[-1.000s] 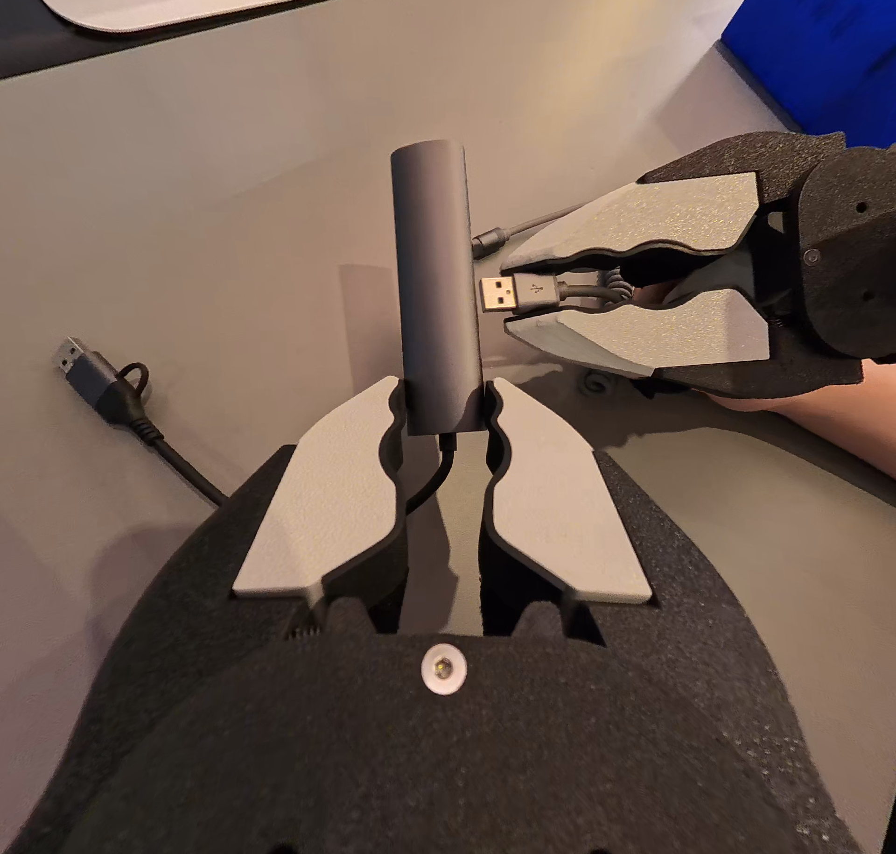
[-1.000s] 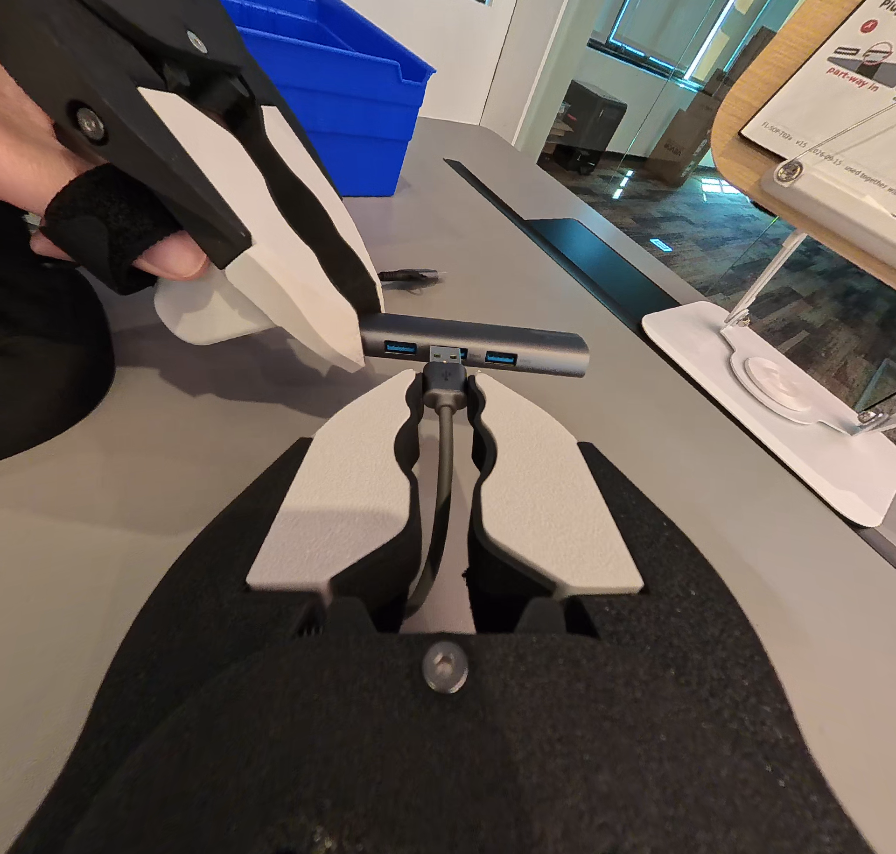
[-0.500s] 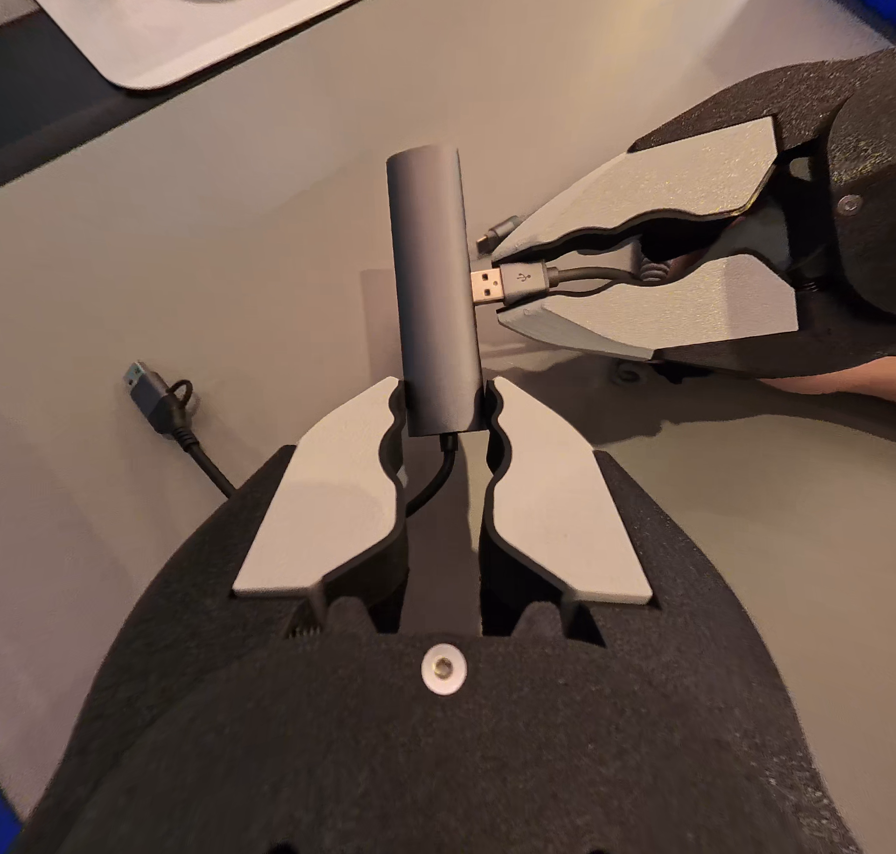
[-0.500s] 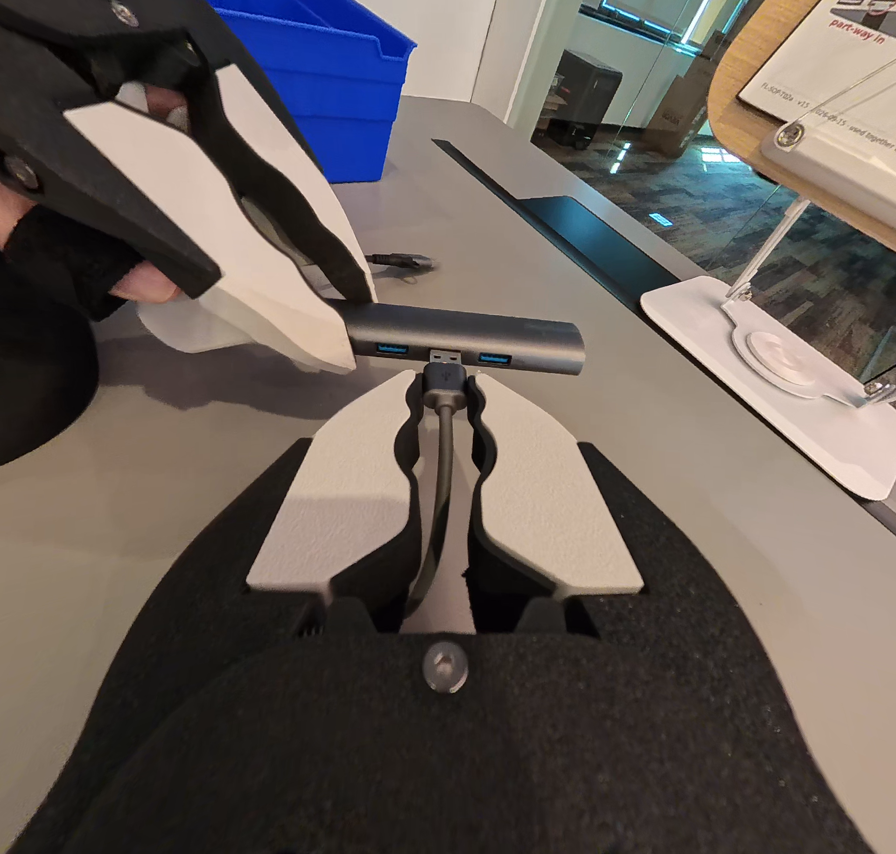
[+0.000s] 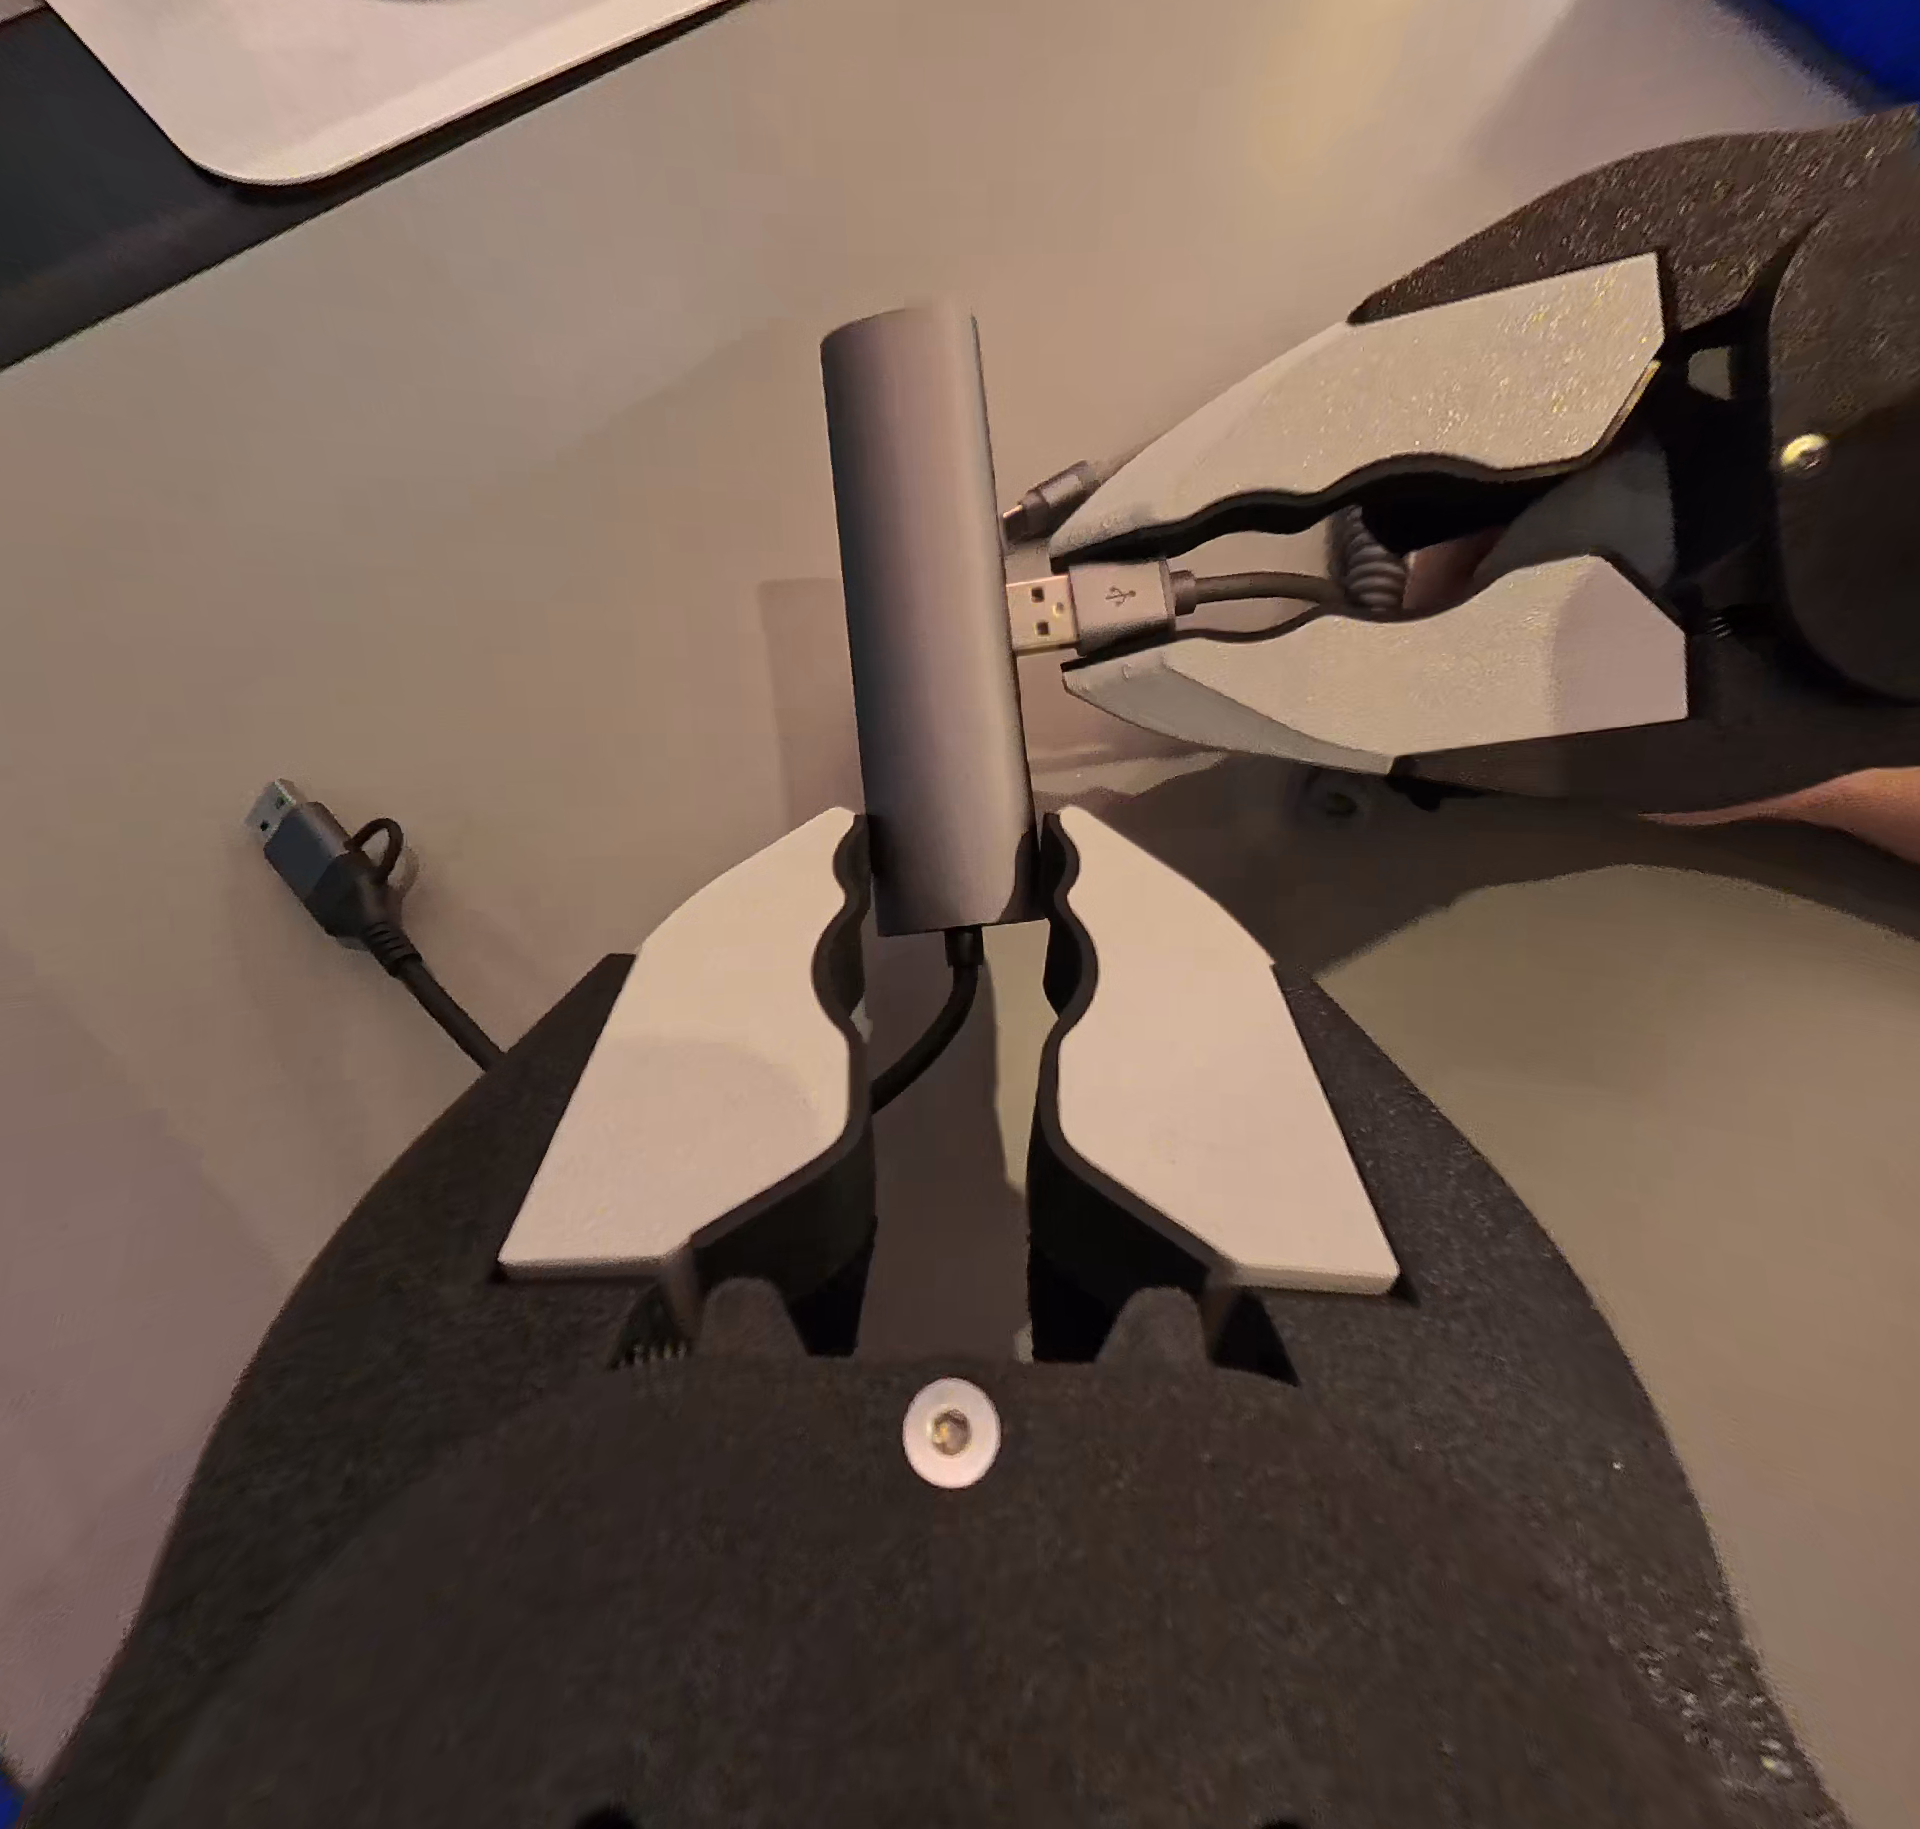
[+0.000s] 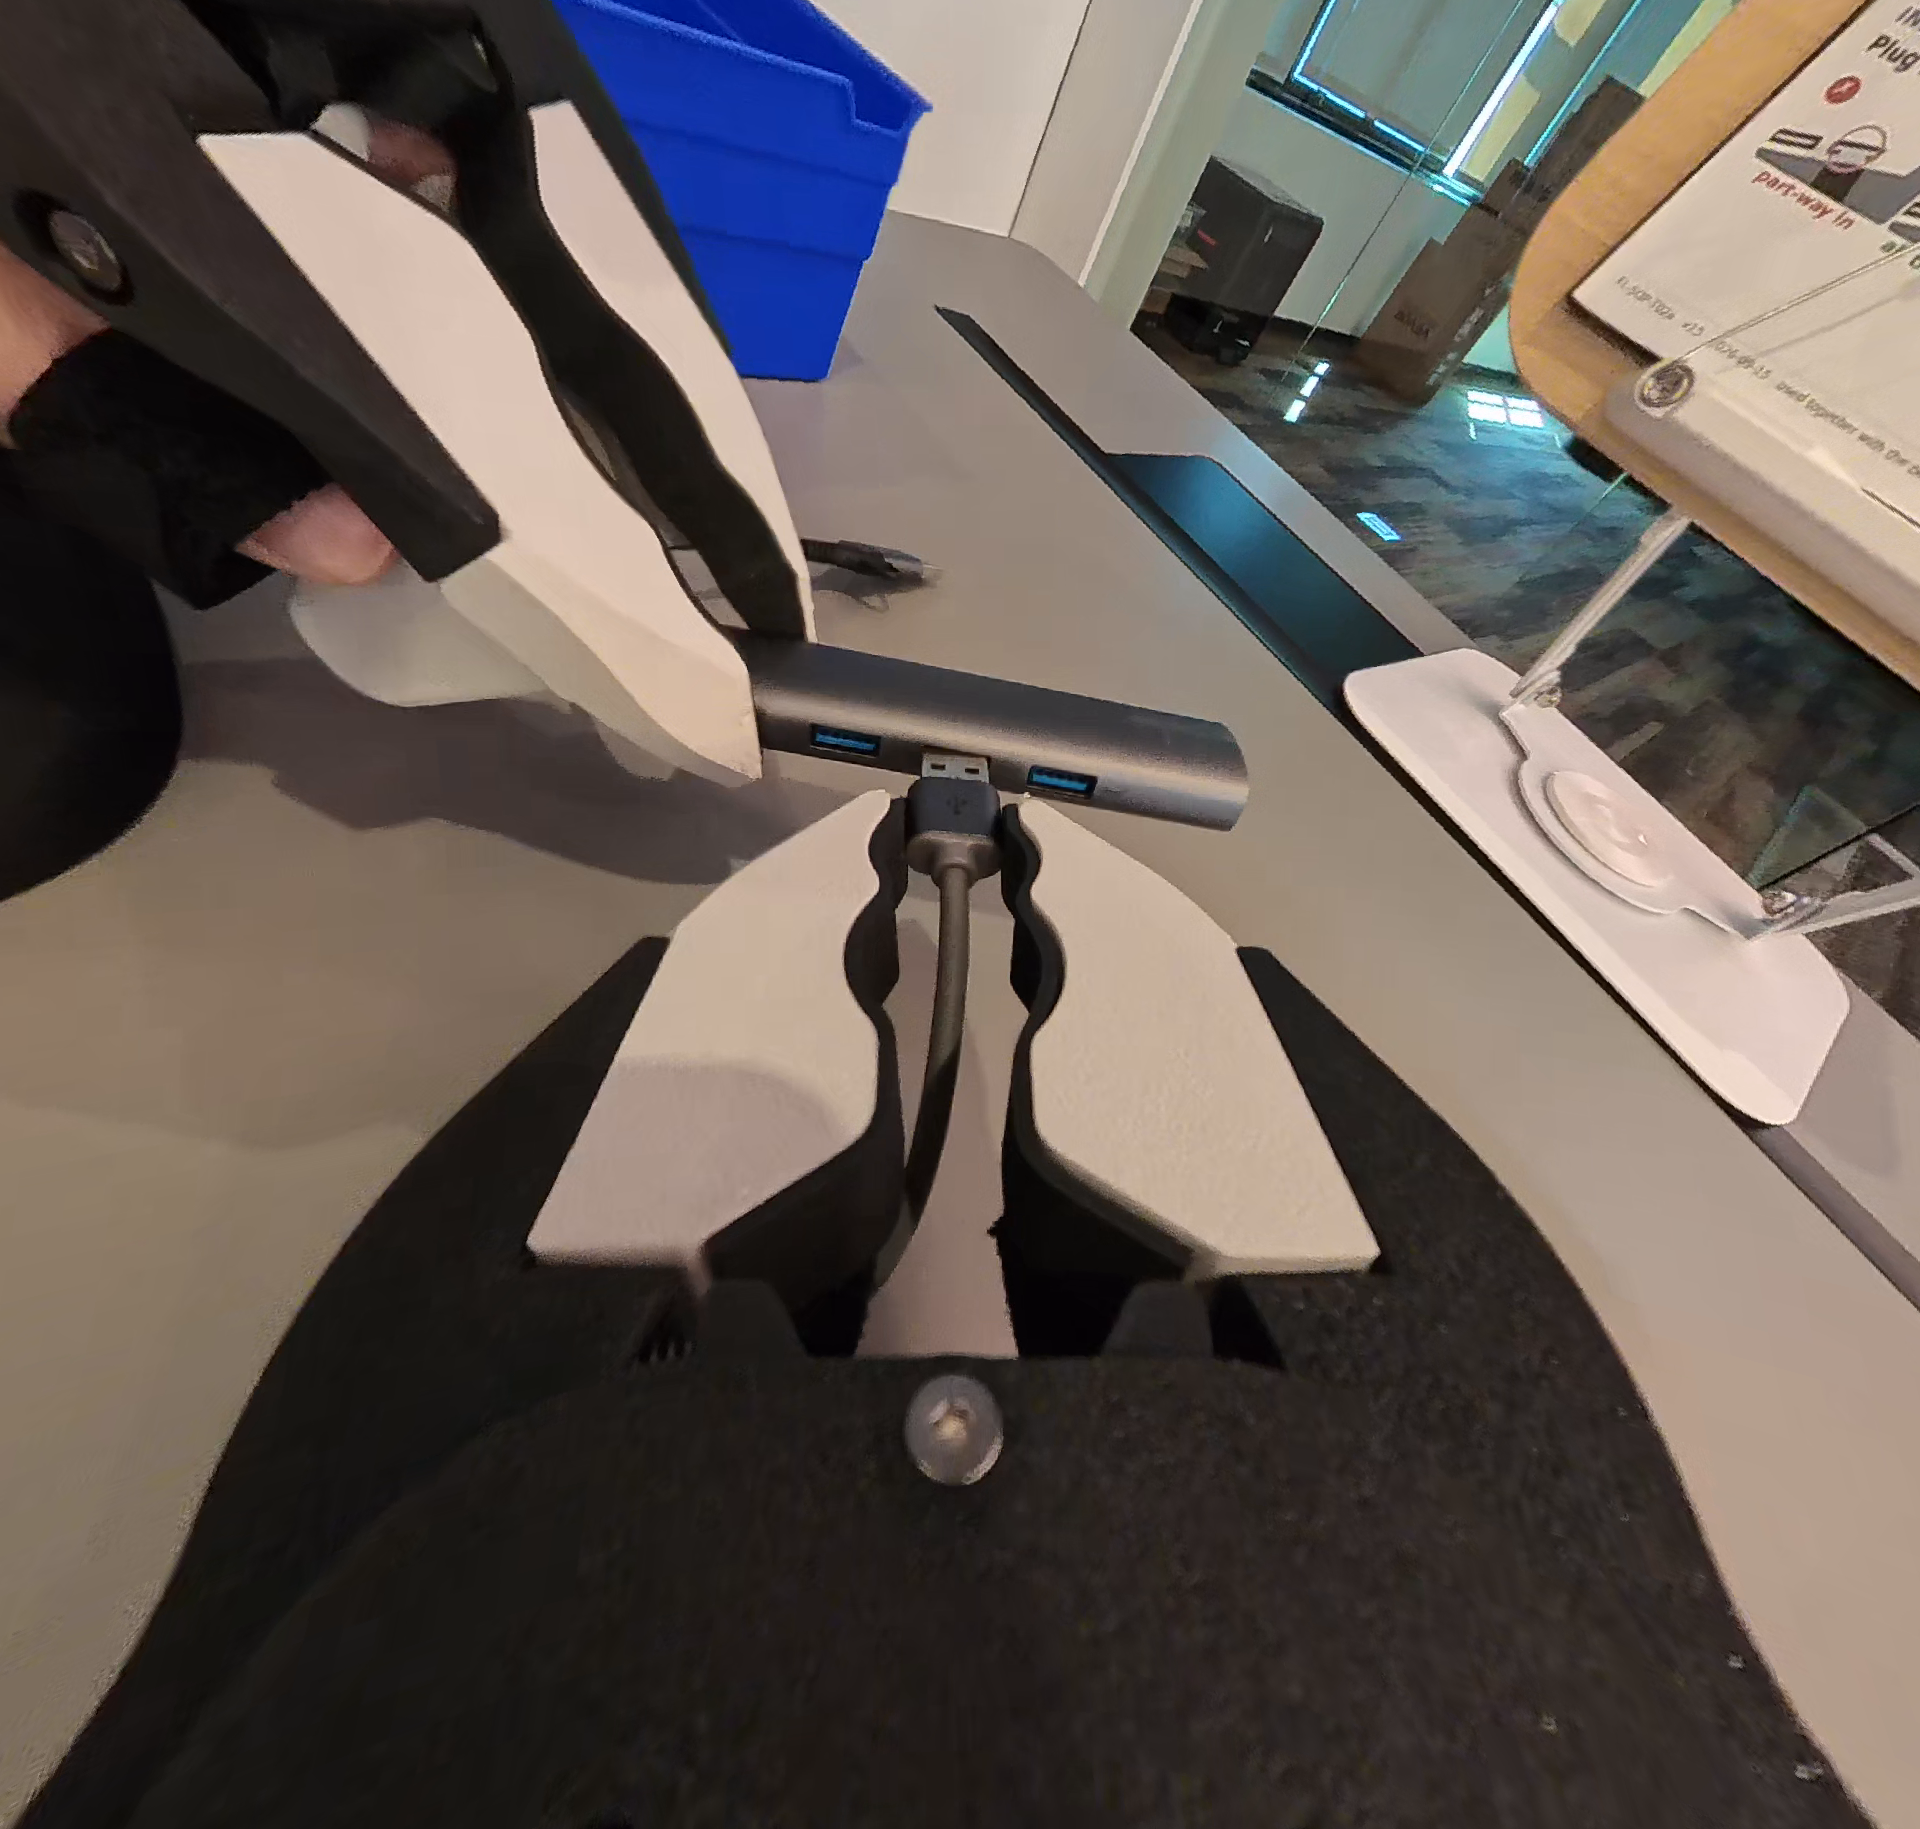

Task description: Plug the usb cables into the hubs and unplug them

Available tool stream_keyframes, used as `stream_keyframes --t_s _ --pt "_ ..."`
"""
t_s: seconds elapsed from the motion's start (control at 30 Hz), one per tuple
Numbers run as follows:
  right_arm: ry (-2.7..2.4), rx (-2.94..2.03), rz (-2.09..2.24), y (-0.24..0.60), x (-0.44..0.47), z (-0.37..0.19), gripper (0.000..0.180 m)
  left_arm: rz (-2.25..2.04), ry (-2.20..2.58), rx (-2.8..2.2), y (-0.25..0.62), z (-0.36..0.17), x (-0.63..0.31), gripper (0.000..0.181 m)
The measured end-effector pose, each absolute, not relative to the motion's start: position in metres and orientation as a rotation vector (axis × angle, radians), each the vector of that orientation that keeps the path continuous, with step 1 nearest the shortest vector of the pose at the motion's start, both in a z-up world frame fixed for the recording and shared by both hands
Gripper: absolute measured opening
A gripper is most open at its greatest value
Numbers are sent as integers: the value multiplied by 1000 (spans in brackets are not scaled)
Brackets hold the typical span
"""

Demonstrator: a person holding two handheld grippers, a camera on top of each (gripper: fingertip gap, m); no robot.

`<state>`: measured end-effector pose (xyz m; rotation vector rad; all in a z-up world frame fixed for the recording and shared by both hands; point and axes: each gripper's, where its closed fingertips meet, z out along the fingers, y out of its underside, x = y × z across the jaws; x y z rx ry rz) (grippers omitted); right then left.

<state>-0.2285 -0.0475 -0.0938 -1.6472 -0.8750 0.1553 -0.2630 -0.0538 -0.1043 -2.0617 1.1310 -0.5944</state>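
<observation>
The left gripper (image 5: 951, 860) was closed on the near end of the hub (image 5: 925, 616) and held it lifted above the table (image 5: 520, 429), long axis pointing away from the camera. The hub's own cable (image 5: 416, 979) ran back under the gripper and ended in a loose connector lying on the table.

The right gripper (image 6: 951, 813) was closed on the grey plug (image 6: 954, 811) of a USB cable (image 6: 940, 1031). The metal tip of the plug stood at the middle port, between two blue ports (image 6: 844, 740) that were free. In the left wrist view most of the metal shell was outside the hub, so I judge that the plug was only at the mouth of the port and not seated.

The step in hand was the plugging in. The next move probably called for a straight push of the plug along the port axis, while the left gripper kept the hub firm. If the plug was tilted it could jam at the edge.
</observation>
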Motion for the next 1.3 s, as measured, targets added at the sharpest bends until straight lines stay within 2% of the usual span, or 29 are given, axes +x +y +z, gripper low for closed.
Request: stream_keyframes --t_s 0.3,0.47,0.93,1.3 --pt "-748 -1719 310 -46 -227 -92 17 -598 1106 -2043 -53 -100 -261 31" --pt "-768 -1684 286 -47 -226 -87 17 -743 1034 -2041 -54 -93 -259 31" --pt "-848 -1719 154 -46 -223 -93 17 -328 1207 -1933 -50 -95 -261 31" --pt "-798 -1689 294 -47 -220 -87 17 -539 1123 -1945 -51 -90 -256 31"
